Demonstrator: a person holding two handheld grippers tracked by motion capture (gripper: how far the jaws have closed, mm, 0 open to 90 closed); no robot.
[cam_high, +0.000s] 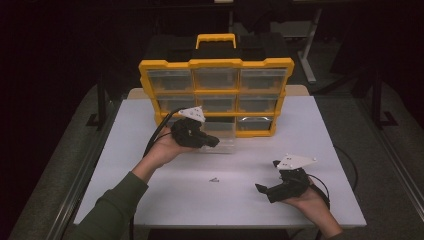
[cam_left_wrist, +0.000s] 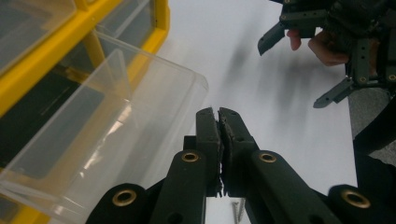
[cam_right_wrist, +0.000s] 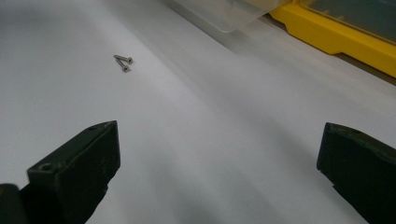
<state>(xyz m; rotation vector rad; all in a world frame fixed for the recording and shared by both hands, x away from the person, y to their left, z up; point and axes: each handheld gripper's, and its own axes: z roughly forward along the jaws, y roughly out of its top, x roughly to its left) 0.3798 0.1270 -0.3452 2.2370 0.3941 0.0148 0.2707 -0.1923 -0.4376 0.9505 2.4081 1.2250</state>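
Right gripper (cam_high: 267, 190), jaws spread wide, faces the two screws (cam_high: 214, 179) lying well ahead on the desk (cam_high: 300, 135), while the clenched left gripper (cam_high: 212, 141) hovers at the clear drawer (cam_high: 222, 134).

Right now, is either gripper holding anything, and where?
Nothing is held. The left gripper is shut on nothing, beside the pulled-out clear drawer. The right gripper is open above the table, short of the two screws.
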